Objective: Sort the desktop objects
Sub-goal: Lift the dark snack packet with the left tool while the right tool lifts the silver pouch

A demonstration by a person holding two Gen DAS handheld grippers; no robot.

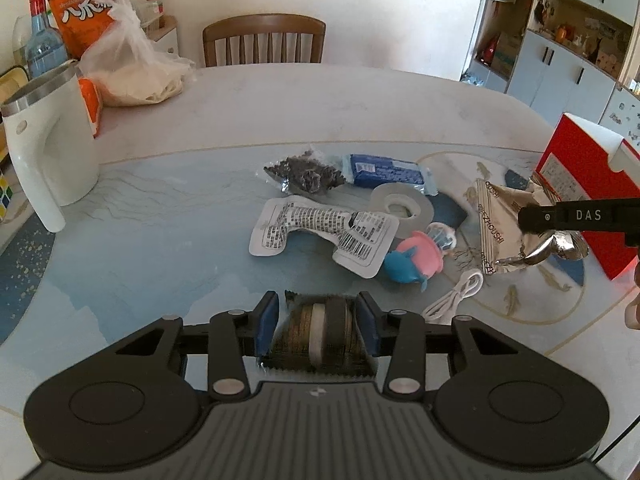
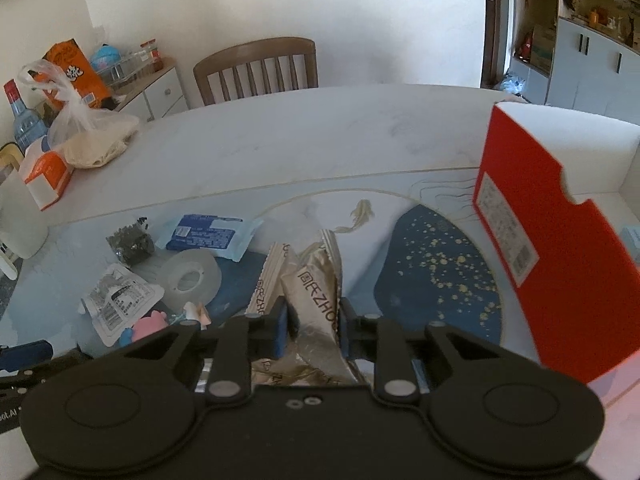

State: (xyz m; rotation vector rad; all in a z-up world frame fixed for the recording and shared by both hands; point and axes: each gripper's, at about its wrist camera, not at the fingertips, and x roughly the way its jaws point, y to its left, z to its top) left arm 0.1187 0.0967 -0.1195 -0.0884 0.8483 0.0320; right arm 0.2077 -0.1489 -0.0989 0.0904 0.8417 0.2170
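Left tool (image 1: 318, 322): closed on a dark snack packet (image 1: 320, 334) with zigzag edges; the packet is pinched between the two blue pads (image 1: 267, 322) and held low over the counter (image 1: 160, 248).

Right tool (image 2: 312, 326): closed on a silver packet (image 2: 316, 300) with letters printed on it; the packet is squeezed between the fingers. In the left view the same packet (image 1: 516, 232) is seen crumpled under the black tool, just in front of the red box (image 1: 576, 184).

Red box (image 2: 548, 248): stood at the right side of the counter, close beside the right tool; its top is open and a white label is stuck on its side.

Middle of the counter: a small heap of things is left lying there.
- Tape roll (image 1: 402, 206): clear, laid flat, touching the white flat pack (image 1: 320, 232) covered in black print.
- Blue wipes pack (image 1: 386, 170): laid behind the tape roll.
- Dark crumpled bag (image 1: 306, 176): laid just left of the blue wipes pack.
- Pink and blue toy (image 1: 416, 256): laid right of the white flat pack, near the tape roll.
- White cable (image 1: 456, 296): coiled, laid near the toy.

Left edge of the counter: a white kettle (image 1: 52, 148) is stood there, well apart from the heap. A plastic bag (image 1: 132, 64) and an orange box (image 1: 86, 12) are seen behind it.

Far side: a wooden chair (image 1: 264, 40) is pushed up to the counter.
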